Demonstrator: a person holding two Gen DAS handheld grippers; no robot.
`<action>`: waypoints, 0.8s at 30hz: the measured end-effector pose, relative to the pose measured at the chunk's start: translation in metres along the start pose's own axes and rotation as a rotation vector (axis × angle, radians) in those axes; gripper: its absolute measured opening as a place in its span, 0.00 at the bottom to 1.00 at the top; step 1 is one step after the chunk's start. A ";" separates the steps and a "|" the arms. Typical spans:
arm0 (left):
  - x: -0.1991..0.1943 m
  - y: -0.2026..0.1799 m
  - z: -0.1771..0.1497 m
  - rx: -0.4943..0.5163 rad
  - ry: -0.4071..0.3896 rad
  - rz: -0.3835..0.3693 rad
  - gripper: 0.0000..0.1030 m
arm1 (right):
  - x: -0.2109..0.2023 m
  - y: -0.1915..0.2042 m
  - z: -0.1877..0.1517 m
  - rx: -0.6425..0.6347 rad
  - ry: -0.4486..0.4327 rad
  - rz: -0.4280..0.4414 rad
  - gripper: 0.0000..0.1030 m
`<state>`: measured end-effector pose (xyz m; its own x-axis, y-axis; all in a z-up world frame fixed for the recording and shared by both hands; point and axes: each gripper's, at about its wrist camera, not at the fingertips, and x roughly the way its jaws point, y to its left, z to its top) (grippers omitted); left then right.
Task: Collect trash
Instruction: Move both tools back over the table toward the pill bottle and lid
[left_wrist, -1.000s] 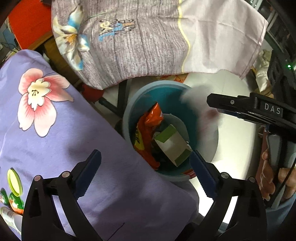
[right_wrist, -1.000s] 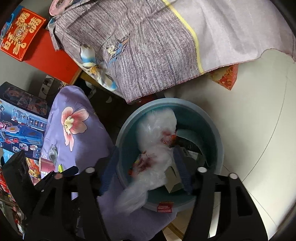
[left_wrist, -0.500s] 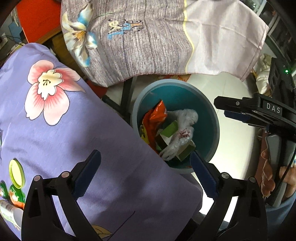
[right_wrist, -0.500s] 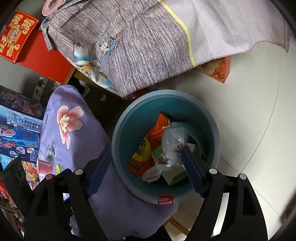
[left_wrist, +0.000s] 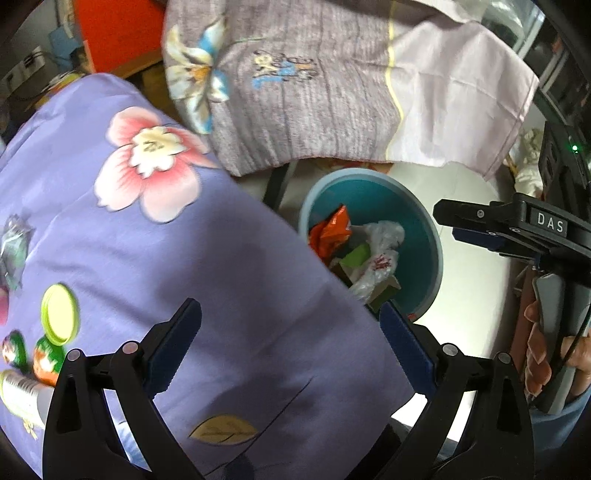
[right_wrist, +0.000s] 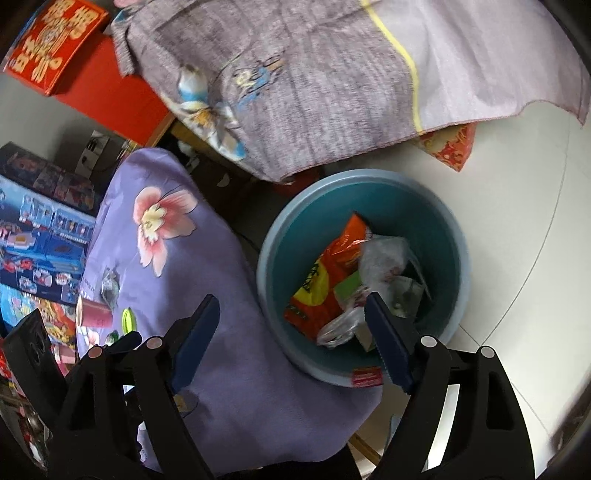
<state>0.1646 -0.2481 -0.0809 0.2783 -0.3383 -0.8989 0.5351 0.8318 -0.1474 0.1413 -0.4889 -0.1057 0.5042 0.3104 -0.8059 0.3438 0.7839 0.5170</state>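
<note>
Left wrist: left gripper (left_wrist: 290, 339) spread wide, nothing held, over purple cloth (left_wrist: 184, 258); cloth edge overlaps teal bin (left_wrist: 437, 254) rim. Plastic bag (left_wrist: 380, 251) seen inside bin.

Right wrist: right gripper (right_wrist: 291, 336) released, empty, straddling bin (right_wrist: 461, 266) rim; bare floor (right_wrist: 517, 229) beside.
</note>
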 end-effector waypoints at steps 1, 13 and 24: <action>-0.003 0.004 -0.002 -0.006 -0.004 0.004 0.94 | 0.001 0.008 -0.002 -0.012 0.004 0.003 0.75; -0.053 0.109 -0.058 -0.229 -0.059 0.106 0.95 | 0.032 0.102 -0.035 -0.159 0.075 0.041 0.75; -0.091 0.199 -0.125 -0.509 -0.113 0.181 0.95 | 0.080 0.197 -0.069 -0.319 0.193 0.053 0.75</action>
<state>0.1461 0.0034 -0.0802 0.4286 -0.1920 -0.8829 0.0252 0.9793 -0.2008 0.1947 -0.2725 -0.0880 0.3460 0.4267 -0.8356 0.0417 0.8827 0.4681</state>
